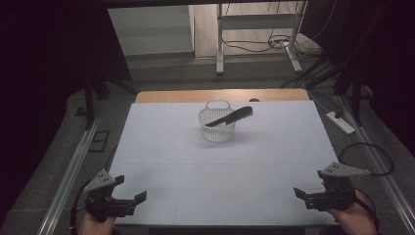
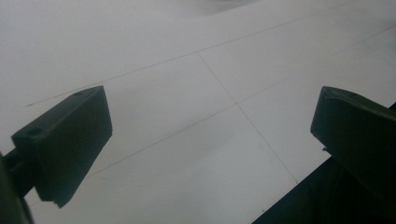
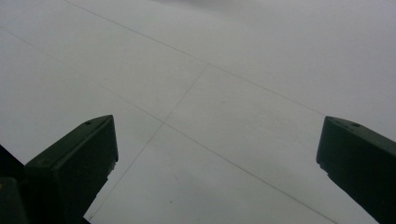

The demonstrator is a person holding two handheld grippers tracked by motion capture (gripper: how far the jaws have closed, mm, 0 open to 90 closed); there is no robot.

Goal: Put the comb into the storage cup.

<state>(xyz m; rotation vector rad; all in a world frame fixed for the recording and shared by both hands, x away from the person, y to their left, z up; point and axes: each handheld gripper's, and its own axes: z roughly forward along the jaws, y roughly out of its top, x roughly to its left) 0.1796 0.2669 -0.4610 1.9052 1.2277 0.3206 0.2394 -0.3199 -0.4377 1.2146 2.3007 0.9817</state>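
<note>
A small white basket (image 1: 217, 128) with a handle stands on the white table (image 1: 161, 147), at the middle toward the back. A black comb (image 1: 231, 117) lies slanted in it, its far end sticking out over the right rim. My left gripper (image 1: 130, 188) rests at the front left corner, open and empty, well short of the basket. My right gripper (image 1: 309, 182) is at the front right corner, also open and empty. In the left gripper view the left gripper (image 2: 210, 121) has its jaws wide apart over bare table, and in the right gripper view so does the right gripper (image 3: 217, 149).
A wooden strip (image 1: 195, 95) edges the table's far side. Metal rails (image 1: 68, 176) run along both sides on the floor. A white power strip (image 1: 341, 123) and cables lie on the floor at the right, with desk legs (image 1: 219, 49) beyond.
</note>
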